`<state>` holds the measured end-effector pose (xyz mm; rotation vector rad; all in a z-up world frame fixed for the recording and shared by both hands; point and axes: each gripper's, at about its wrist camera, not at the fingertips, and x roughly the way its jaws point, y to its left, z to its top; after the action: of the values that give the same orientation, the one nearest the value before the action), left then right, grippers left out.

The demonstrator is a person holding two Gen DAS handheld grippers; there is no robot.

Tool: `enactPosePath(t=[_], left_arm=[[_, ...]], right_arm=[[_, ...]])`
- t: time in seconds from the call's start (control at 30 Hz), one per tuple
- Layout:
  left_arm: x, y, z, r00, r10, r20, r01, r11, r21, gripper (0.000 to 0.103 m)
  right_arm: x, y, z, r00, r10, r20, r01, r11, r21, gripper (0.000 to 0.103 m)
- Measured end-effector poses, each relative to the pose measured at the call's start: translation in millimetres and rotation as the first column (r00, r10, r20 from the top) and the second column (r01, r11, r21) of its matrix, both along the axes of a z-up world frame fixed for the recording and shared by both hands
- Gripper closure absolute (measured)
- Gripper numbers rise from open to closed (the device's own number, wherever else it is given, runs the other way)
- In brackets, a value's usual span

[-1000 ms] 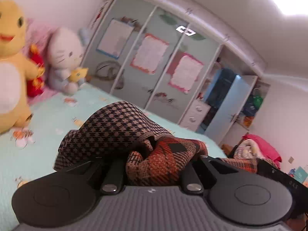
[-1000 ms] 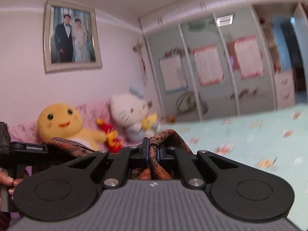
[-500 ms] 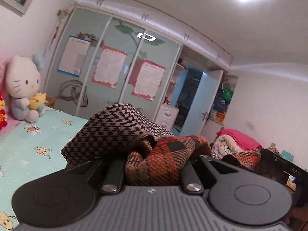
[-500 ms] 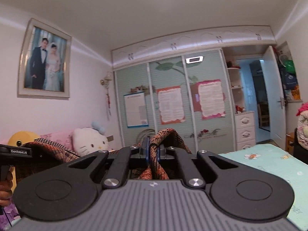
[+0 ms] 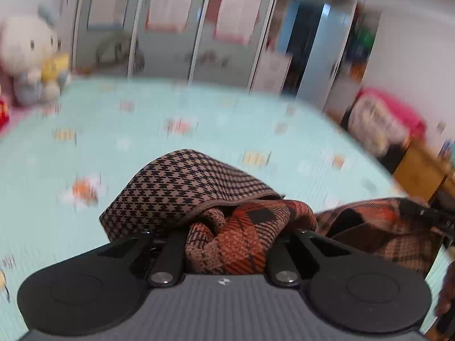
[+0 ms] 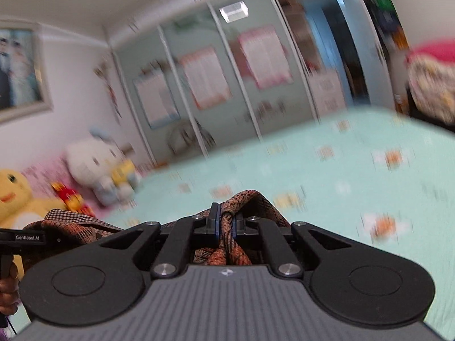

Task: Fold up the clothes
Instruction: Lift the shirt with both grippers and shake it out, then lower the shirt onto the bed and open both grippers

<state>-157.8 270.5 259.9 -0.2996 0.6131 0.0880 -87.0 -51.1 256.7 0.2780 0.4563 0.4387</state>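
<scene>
Brown-and-orange plaid garment [image 5: 244, 238] with a houndstooth facing, bunched thick in the left gripper [image 5: 227, 244], pinched there across a wide wad of cloth, arms spread by its bulk. Same garment [image 6: 227, 227] clamped thin in the right gripper [image 6: 226, 224], pads nearly meeting on a narrow fold. Cloth strung between the two, off toward 3 o'clock in the left view and toward 9 o'clock in the right view, carried above the bed [image 5: 142, 147] rather than lying on it. Probably held at two edge points so the piece hangs taut and can be spread or doubled over the mint sheet; which of these, not settled by the views. Lower part of the garment hidden under both gripper bodies; its shape, sleeves and any folds already made not visible. Background smeared by motion blur: wardrobe doors [image 6: 204, 85] at 12 o'clock, white plush cat [image 6: 93, 164] at 9 o'clock, yellow plush [image 6: 11, 196] cut off by the frame edge. Part of a hand [image 6: 8, 287] on the other handle at 8 o'clock, mostly out of frame. Pink bundle [image 5: 381, 116] at 2 o'clock too blurred to identify.
</scene>
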Motion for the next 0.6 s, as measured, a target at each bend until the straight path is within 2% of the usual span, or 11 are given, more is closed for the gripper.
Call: enactPosePath(t=[0.17, 0.27, 0.33, 0.37, 0.47, 0.53, 0.6], left_arm=[[9, 2, -88, 0.983, 0.002, -0.182, -0.011, 0.999, -0.046, 0.089], [15, 4, -140, 0.957, 0.000, -0.289, -0.022, 0.997, -0.072, 0.083], [18, 4, -175, 0.933, -0.004, -0.359, -0.030, 0.996, -0.089, 0.071], [14, 4, -183, 0.928, -0.006, -0.373, -0.031, 0.995, -0.093, 0.069], [-17, 3, -174, 0.935, -0.015, -0.354, -0.019, 0.995, -0.093, 0.057], [-37, 2, -168, 0.940, -0.021, -0.340, -0.011, 0.996, -0.093, 0.044], [-59, -1, -162, 0.944, -0.021, -0.330, -0.005, 0.997, -0.078, 0.040]], right_arm=[[13, 8, -86, 0.987, -0.061, -0.151, 0.046, 0.994, -0.102, 0.095], [16, 3, -124, 0.962, -0.084, -0.261, 0.046, 0.987, -0.151, 0.082], [12, -5, -144, 0.942, -0.092, -0.324, 0.033, 0.983, -0.182, 0.075], [10, -11, -152, 0.934, -0.091, -0.346, 0.027, 0.982, -0.184, 0.071], [-12, -26, -151, 0.928, -0.104, -0.359, 0.039, 0.982, -0.184, 0.058], [-31, -28, -141, 0.938, -0.128, -0.323, 0.059, 0.975, -0.216, 0.052], [-51, -30, -129, 0.947, -0.152, -0.281, 0.081, 0.965, -0.249, 0.048]])
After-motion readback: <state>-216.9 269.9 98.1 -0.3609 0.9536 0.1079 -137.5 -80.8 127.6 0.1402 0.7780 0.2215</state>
